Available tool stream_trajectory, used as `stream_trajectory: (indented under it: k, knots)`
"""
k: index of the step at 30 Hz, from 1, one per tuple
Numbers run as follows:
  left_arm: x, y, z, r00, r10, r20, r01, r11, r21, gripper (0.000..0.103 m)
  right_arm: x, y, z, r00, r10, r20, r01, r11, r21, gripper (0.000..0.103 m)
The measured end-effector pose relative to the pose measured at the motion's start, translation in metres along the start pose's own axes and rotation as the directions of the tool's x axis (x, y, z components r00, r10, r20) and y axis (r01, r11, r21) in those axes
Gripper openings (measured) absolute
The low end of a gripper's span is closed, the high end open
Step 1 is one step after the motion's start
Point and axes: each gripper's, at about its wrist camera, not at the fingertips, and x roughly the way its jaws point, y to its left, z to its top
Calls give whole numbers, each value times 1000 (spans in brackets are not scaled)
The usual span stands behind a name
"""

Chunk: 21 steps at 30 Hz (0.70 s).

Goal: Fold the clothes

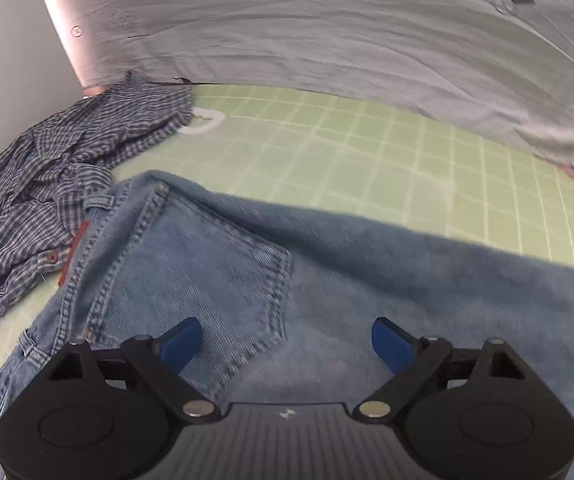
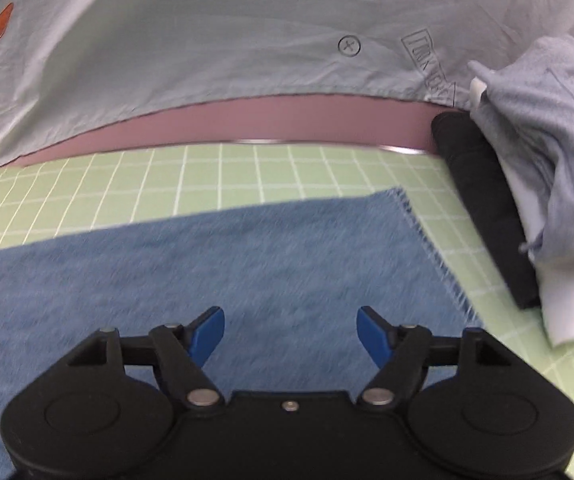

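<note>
Both views are evenly and fairly brightly lit, with no glare. Motion blur smears the jeans and the pale sheet behind them (the streaks run sideways). A broad soft shadow darkens the denim's far edge. Fisheye distortion bends the green grid mat, and the corners vignette black.

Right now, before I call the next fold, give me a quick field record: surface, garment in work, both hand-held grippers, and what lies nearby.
surface: green grid mat
garment in work: jeans spread flat, back pocket up
hem end: frayed leg hem, on the mat
left hand-held gripper: open, nothing between the pads, over the pocket area
right hand-held gripper: open, empty, over the leg
left side: crumpled checked shirt
right side: grey and white clothes pile
</note>
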Motion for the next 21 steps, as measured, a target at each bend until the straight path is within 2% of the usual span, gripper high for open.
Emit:
stream_trajectory:
  k: [3,6,9,11,13,16,21]
  knots:
    - [-11,-12,-29,1000,-12,-24,13,998,66,92,-16,-3,-29,999,22,-24,-20,998,62,76]
    - [-20,-13,-59,998,-17,-58,21,997,73,92,-33,-8,-52,999,33,-39,-29,995,93,84]
    - [-32,-4,-84,996,-27,-85,30,999,36,92,-47,-16,-67,997,42,-59,-35,994,107,87]
    - [-46,6,-95,995,-48,-84,48,999,-4,92,-60,-21,-75,996,4,-84,5,994,113,86]
    - [-60,17,-105,994,-80,-74,77,996,-45,93,-82,-31,-85,999,-11,-50,18,990,141,85]
    - [-75,32,-120,990,-119,-79,111,989,-100,93,-119,-53,-104,1000,0,-14,3,969,248,86]
    - [-95,50,-150,991,-117,-67,109,988,-113,93,-162,-77,-145,1000,1,-3,0,942,335,88]
